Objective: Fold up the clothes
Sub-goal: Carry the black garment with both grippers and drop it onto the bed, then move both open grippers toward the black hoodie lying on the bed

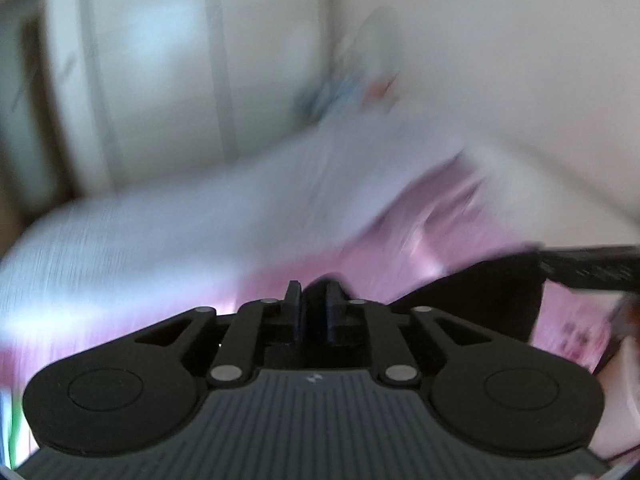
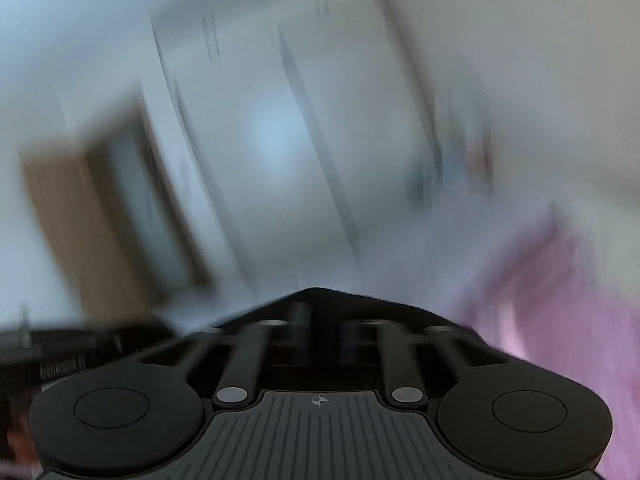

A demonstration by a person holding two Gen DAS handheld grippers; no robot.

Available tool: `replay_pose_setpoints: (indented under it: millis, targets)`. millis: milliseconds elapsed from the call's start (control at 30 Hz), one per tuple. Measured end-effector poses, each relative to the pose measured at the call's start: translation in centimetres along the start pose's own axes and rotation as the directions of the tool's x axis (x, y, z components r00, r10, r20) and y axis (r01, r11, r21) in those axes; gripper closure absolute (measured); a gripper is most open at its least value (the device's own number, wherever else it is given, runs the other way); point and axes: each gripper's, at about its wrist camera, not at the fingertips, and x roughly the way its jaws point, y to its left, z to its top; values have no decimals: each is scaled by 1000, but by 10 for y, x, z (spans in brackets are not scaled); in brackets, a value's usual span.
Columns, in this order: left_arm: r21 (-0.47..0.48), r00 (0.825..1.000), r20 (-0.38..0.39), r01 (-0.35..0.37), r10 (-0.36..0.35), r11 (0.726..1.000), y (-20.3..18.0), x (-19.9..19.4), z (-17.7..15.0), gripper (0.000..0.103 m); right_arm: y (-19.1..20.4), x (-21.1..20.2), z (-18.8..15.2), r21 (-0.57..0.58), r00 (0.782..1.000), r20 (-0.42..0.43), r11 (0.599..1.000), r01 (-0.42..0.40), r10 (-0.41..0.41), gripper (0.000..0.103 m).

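Both views are motion-blurred. In the left wrist view my left gripper (image 1: 314, 300) has its fingers pressed together on black cloth (image 1: 492, 296) that stretches to the right toward the other gripper's body (image 1: 592, 268). Behind lie a pink bedsheet (image 1: 440, 240) and a white quilt (image 1: 240, 216). In the right wrist view my right gripper (image 2: 320, 312) has black cloth (image 2: 320, 298) draped over its fingertips, with the fingers close together on it. The pink sheet (image 2: 560, 320) shows at the right.
White wardrobe doors (image 1: 160, 60) stand behind the bed, also in the right wrist view (image 2: 272, 140). A brown wooden door (image 2: 100, 220) is at the left. Some blurred colourful items (image 1: 352, 84) lie at the far end of the bed.
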Motion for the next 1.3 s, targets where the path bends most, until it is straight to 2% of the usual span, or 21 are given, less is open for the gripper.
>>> replay_pose_setpoints:
  millis: [33,100,167,267,300,367,433,567,700,967,1300]
  targets:
    - [-24,998,-52,-44,42,999,8,1,-16,90,-2,10,-17,-25,997,-69,1000,13,-14,51]
    - [-64,980,-158,-134,122,989,24,3,-48,91,-6,29,-49,-101,982,-184,994,30,-49,51]
    - [-95,945,-265,-226,194,969,41,5,-81,91,-8,27,-91,-178,962,-260,983,34,-80,51]
    - [-121,867,-411,-359,282,925,60,4,-128,91,10,-4,-167,-289,937,-340,957,-22,-81,51]
    - [-126,853,-429,-383,298,915,58,-5,-142,90,14,-14,-186,-324,928,-365,945,-50,-76,51]
    - [-139,839,-453,-400,301,906,45,-24,-170,90,20,-27,-211,-383,918,-390,919,-93,-69,51]
    - [-162,836,-466,-401,289,901,24,-37,-187,90,25,-53,-245,-444,918,-393,887,-131,-61,51]
    - [-205,837,-482,-396,260,895,-17,-56,-212,87,23,-76,-281,-489,907,-416,856,-164,-64,51]
    - [-179,814,-513,-410,271,894,-46,-72,-237,86,24,-90,-307,-515,890,-452,833,-204,-61,51]
    - [-84,775,-521,-462,356,883,-69,-79,-259,80,25,-119,-359,-557,852,-521,780,-286,-60,51]
    - [-89,770,-509,-492,386,866,-62,-93,-263,77,45,-115,-371,-595,846,-529,740,-313,-67,51]
